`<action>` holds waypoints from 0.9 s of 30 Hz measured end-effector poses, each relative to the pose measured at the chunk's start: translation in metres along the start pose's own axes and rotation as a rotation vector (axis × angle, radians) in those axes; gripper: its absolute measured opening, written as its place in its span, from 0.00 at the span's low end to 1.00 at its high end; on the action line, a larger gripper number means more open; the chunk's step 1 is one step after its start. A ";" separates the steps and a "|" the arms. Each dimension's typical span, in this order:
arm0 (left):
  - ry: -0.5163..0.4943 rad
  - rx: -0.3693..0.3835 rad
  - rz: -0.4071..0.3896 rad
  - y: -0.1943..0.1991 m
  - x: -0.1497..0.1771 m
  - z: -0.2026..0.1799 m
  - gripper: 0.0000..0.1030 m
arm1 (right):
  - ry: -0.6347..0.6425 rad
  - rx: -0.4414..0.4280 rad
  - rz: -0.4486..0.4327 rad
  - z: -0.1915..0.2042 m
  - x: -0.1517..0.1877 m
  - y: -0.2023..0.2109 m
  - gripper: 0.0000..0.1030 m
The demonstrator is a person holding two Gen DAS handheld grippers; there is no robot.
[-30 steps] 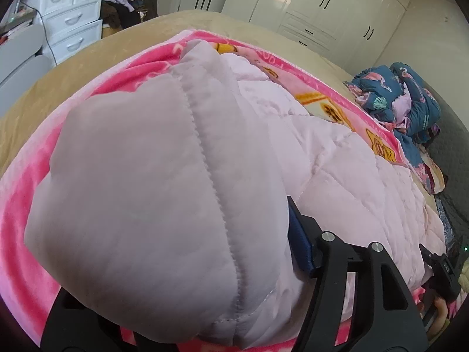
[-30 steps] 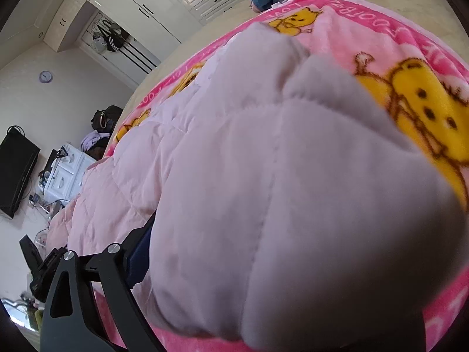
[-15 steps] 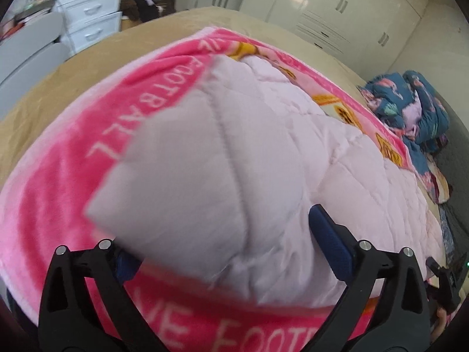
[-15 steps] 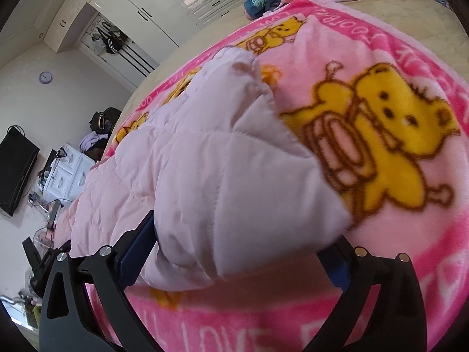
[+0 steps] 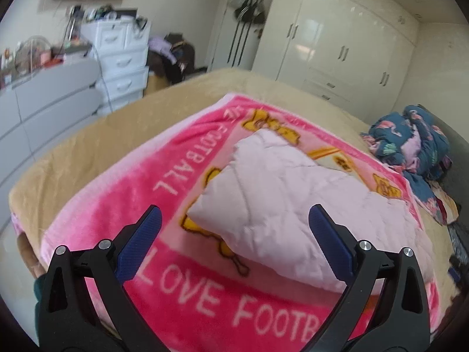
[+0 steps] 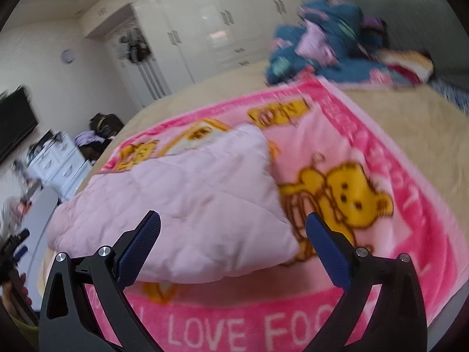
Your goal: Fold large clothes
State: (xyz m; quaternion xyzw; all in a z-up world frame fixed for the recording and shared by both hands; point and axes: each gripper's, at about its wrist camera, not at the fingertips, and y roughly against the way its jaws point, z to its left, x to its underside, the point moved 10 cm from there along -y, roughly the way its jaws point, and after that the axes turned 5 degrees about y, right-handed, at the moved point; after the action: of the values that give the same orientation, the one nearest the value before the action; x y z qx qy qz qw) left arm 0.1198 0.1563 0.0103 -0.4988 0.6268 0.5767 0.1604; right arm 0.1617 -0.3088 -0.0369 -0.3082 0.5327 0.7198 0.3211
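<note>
Beyond quilt (image 6: 187,205), bear (image 6: 348,196) showing.

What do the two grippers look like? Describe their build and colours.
Both match. The left gripper and right gripper each have two black plastic arms with cut-out slots and silver round bolt heads. Their fingers carry long dark blue pads with a fine dotted texture. No cables or markings show.

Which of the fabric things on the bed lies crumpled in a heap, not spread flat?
The dark blue flowered bedding at the far edge is heaped. The pink blanket lies spread flat, and the pale pink quilted garment lies folded on it.
</note>
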 end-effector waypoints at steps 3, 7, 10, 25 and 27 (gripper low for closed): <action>-0.044 0.024 -0.016 0.019 0.008 -0.017 0.91 | 0.066 -0.034 -0.037 0.026 -0.007 0.017 0.96; -0.083 0.070 -0.013 0.034 0.021 -0.036 0.91 | 0.144 -0.086 -0.059 0.064 -0.007 0.036 0.96; -0.113 0.110 -0.002 0.044 0.036 -0.053 0.91 | 0.168 -0.106 -0.063 0.087 0.001 0.047 0.96; -0.203 0.161 0.088 0.047 0.107 -0.092 0.91 | 0.279 -0.124 0.013 0.134 0.074 0.054 0.96; -0.203 0.156 0.086 0.048 0.107 -0.092 0.91 | 0.287 -0.126 0.019 0.136 0.077 0.052 0.96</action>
State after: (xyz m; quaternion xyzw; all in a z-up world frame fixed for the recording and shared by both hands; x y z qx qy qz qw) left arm 0.0670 0.0203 -0.0201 -0.3967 0.6712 0.5798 0.2363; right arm 0.0602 -0.1794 -0.0350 -0.4223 0.5300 0.7033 0.2149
